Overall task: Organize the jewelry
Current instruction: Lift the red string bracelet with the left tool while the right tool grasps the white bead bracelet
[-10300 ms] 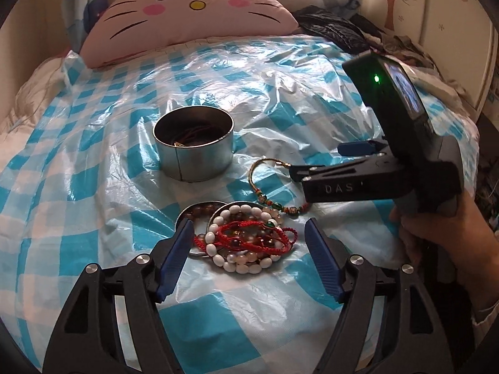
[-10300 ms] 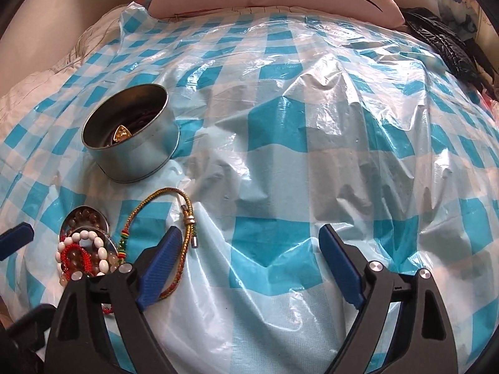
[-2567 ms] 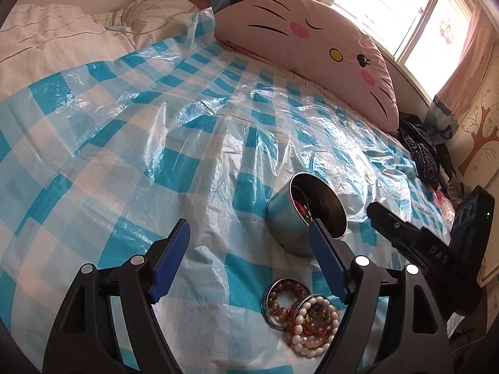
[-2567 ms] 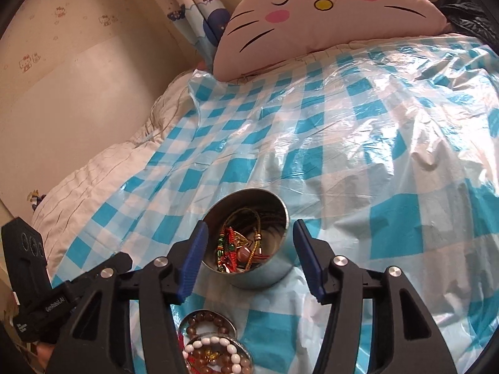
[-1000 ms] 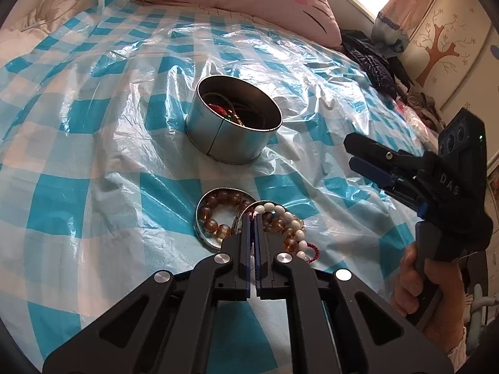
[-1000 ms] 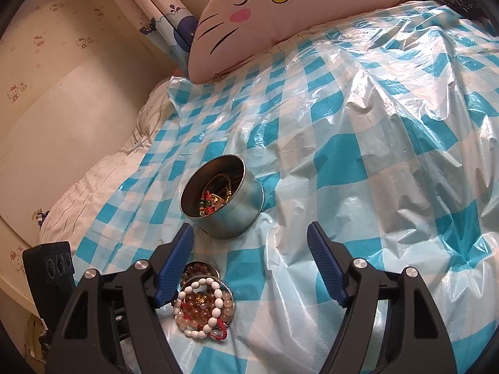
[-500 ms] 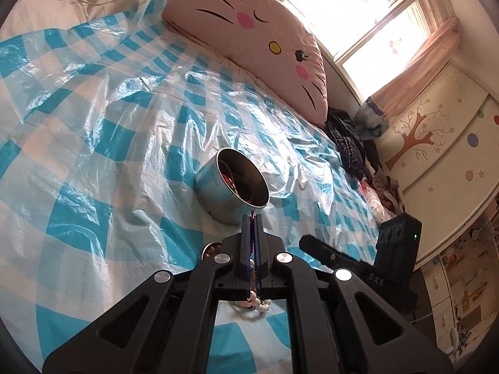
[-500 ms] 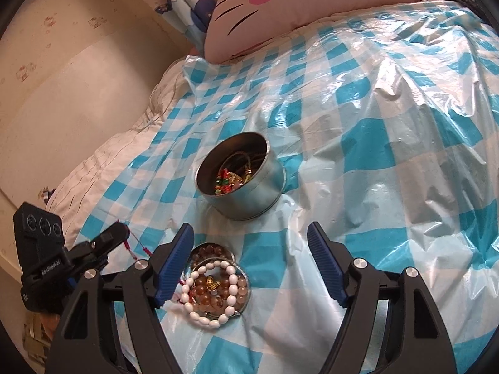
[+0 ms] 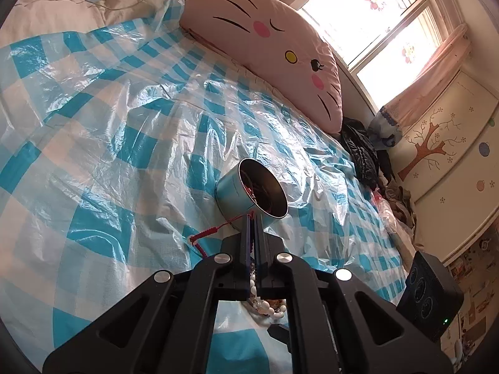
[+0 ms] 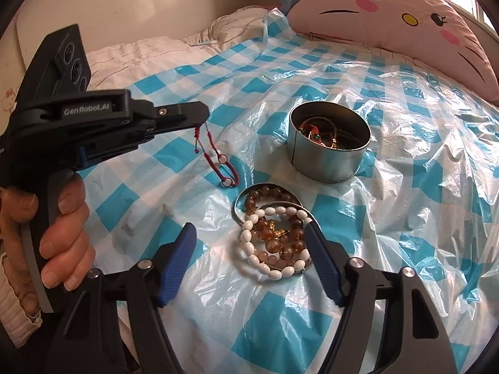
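Since half a second ago, the red cord bracelet (image 10: 215, 159) has lifted clear of the bead pile and now dangles from the left gripper (image 10: 201, 115), whose fingers are pressed together on one end of it.

Everything lies on a bed covered by a blue-and-white checked plastic sheet (image 10: 405, 155), with a pink cat-face pillow (image 10: 389, 9) at its far end. The landmark is a round metal tin (image 10: 327, 155) sitting upright on the sheet. It already holds several cords and small pieces, so part of the sorting looks done. Left of the tin, well apart from it, the red cord bracelet hangs in the air; whether its lower loop touches the sheet cannot be told. Just in front of the tin rests a shallow metal lid (image 10: 246, 198) carrying an amber bead bracelet (image 10: 274, 233) with a white bead bracelet (image 10: 268, 249) looped over it; these remain to be put away. Nearer still than the lid, the right gripper (image 10: 252, 263) hovers with its blue fingers spread wide, holding nothing.
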A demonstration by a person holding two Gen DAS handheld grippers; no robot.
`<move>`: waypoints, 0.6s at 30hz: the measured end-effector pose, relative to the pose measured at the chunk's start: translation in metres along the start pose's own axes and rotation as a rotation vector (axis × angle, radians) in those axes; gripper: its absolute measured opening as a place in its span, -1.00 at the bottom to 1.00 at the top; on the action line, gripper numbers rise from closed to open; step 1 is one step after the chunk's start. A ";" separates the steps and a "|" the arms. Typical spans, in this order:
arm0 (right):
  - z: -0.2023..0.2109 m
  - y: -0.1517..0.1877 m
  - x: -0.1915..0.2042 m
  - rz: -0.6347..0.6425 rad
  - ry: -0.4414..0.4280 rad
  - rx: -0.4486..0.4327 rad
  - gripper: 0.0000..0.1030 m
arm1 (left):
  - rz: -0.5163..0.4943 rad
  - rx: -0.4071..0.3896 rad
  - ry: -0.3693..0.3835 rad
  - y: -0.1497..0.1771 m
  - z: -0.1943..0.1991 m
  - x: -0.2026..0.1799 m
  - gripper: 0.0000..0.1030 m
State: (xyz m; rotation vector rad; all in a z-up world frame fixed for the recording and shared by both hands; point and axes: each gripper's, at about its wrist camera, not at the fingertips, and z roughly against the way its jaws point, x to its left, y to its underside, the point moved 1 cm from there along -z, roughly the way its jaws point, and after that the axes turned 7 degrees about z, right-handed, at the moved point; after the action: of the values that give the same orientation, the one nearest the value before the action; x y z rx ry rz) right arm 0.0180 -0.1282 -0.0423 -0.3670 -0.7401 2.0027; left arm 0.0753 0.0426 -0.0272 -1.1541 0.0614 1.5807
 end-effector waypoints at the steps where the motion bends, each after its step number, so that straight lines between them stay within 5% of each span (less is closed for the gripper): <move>1: -0.004 0.001 0.000 0.007 0.006 0.019 -0.01 | -0.001 0.001 0.000 0.000 0.000 0.000 -0.96; 3: -0.013 0.002 0.000 0.010 0.006 0.059 -0.54 | -0.002 0.004 0.000 0.000 0.000 0.000 -0.96; 5: -0.018 0.003 -0.001 0.007 0.001 0.078 -0.73 | -0.002 0.004 0.000 0.000 0.000 0.000 -0.96; 9: -0.012 0.004 -0.015 -0.069 -0.040 0.040 -0.84 | -0.005 0.006 -0.001 0.001 -0.001 0.000 -0.96; 18: 0.032 0.014 -0.081 -0.425 -0.277 -0.239 -0.84 | -0.034 0.004 -0.013 0.004 -0.002 -0.006 -0.96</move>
State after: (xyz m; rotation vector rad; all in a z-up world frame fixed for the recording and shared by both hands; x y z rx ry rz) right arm 0.0333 -0.2141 -0.0297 -0.0567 -1.1348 1.5810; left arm 0.0727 0.0359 -0.0259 -1.1357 0.0359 1.5572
